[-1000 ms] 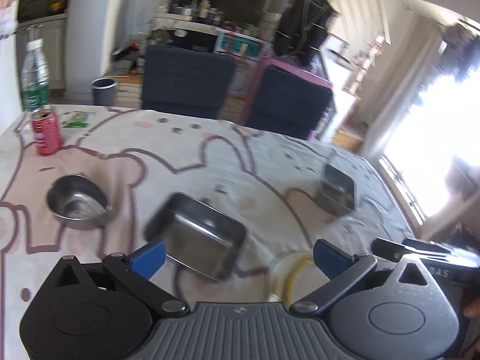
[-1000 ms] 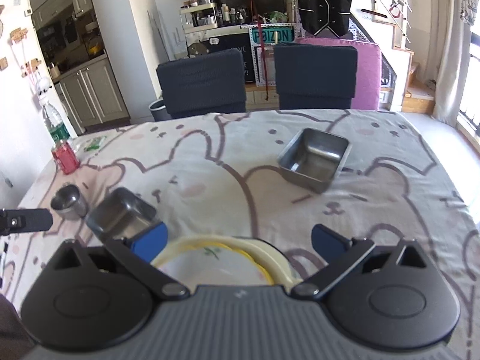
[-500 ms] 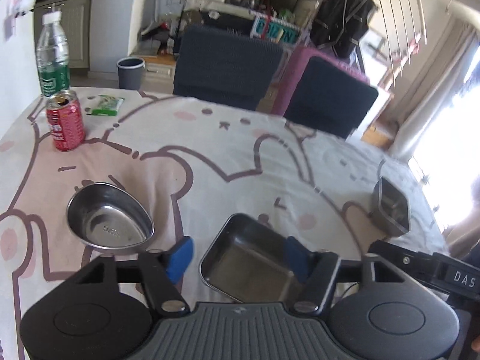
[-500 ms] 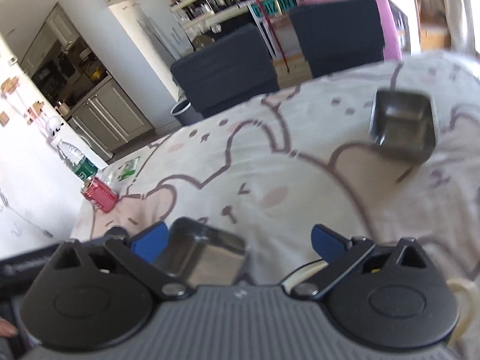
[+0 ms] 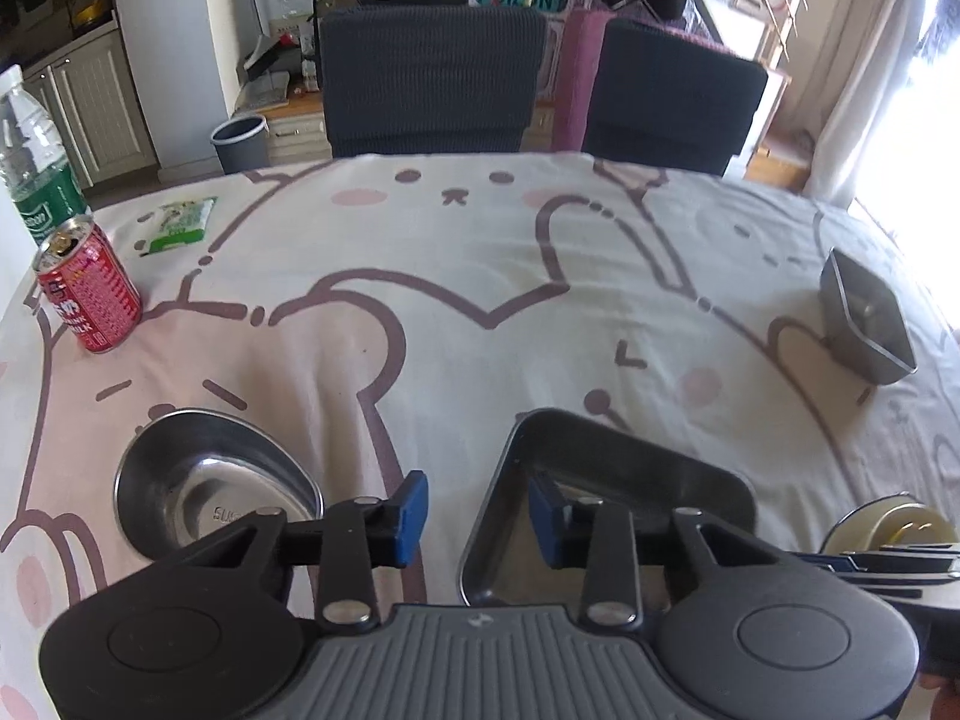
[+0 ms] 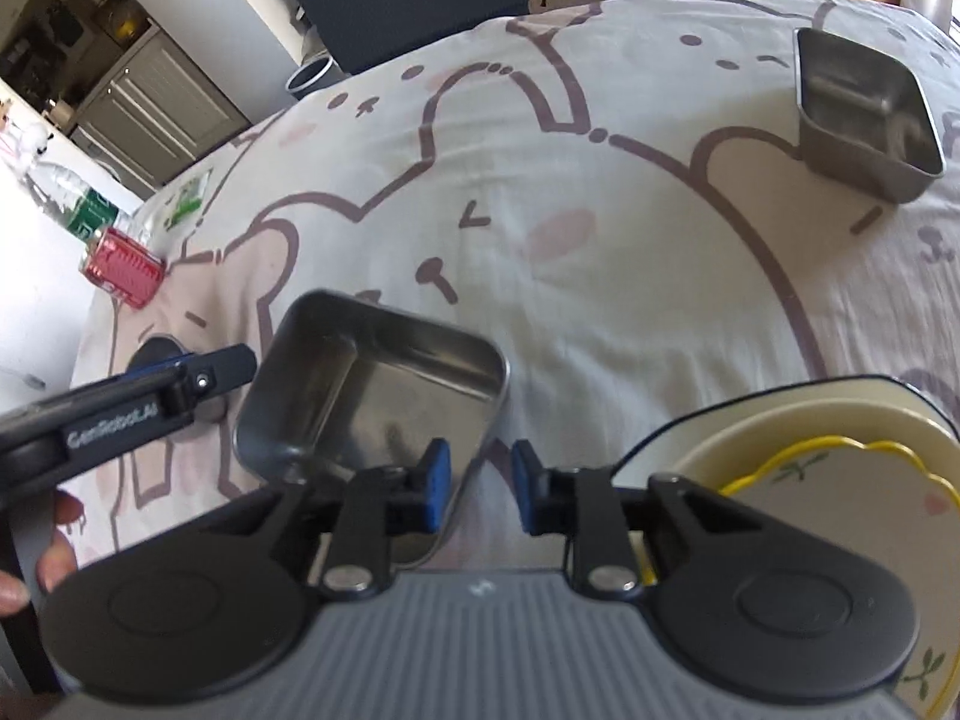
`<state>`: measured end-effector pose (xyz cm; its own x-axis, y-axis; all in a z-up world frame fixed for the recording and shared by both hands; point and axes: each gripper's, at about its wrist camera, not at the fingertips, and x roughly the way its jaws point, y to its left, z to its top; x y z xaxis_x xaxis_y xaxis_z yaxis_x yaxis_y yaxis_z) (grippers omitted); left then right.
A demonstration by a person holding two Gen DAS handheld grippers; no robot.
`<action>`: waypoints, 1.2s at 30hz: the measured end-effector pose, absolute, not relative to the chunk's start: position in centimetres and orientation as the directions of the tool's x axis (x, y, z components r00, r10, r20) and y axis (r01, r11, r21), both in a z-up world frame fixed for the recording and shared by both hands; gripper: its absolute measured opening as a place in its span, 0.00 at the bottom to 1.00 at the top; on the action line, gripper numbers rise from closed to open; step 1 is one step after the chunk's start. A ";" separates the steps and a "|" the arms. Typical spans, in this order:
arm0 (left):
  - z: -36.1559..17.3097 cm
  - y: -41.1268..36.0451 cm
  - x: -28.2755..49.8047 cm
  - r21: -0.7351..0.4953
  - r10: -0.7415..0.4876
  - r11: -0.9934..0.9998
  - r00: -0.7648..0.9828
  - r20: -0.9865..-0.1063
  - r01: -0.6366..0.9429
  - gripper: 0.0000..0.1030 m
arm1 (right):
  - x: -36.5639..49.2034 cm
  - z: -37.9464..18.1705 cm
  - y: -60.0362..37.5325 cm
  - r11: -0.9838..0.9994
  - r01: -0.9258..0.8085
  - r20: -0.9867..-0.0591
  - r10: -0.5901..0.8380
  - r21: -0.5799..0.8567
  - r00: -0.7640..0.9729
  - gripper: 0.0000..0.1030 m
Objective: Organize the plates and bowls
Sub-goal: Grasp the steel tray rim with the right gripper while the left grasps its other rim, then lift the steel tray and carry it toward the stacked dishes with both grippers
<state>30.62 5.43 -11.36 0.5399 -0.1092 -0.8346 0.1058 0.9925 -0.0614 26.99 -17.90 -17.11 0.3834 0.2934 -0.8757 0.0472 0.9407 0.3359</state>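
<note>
Between the 2 blue pads of the left tool [image 5: 477,519] sits the left wall of a rectangular stainless steel tray [image 5: 630,468]; the pads straddle that wall with a gap on each side, so the tool is partly open and grips nothing. Left of this tool, near its left pad, a rounded stainless steel bowl [image 5: 204,480] rests on the cartoon-bear-printed worktop [image 5: 480,276]. Far ahead to the left stand a red drink can [image 5: 87,291] and a clear water bottle with a green label [image 5: 33,162], with a small green packet [image 5: 177,222] near them.

The right tool [image 6: 474,489] hovers partly open over the cloth, holding nothing, its left pad above the tray's near right corner. Just right of it lies a cream plate with a yellow scalloped line [image 6: 840,480]. Far ahead to the right sits a second, smaller rectangular steel tray [image 6: 864,120].
</note>
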 end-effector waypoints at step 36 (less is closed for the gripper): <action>-8.9 7.2 26.0 -0.060 -0.114 0.991 0.518 -0.847 0.121 0.06 | 26.4 -15.0 -16.9 0.932 -0.052 -0.815 0.339 0.359 0.470 0.06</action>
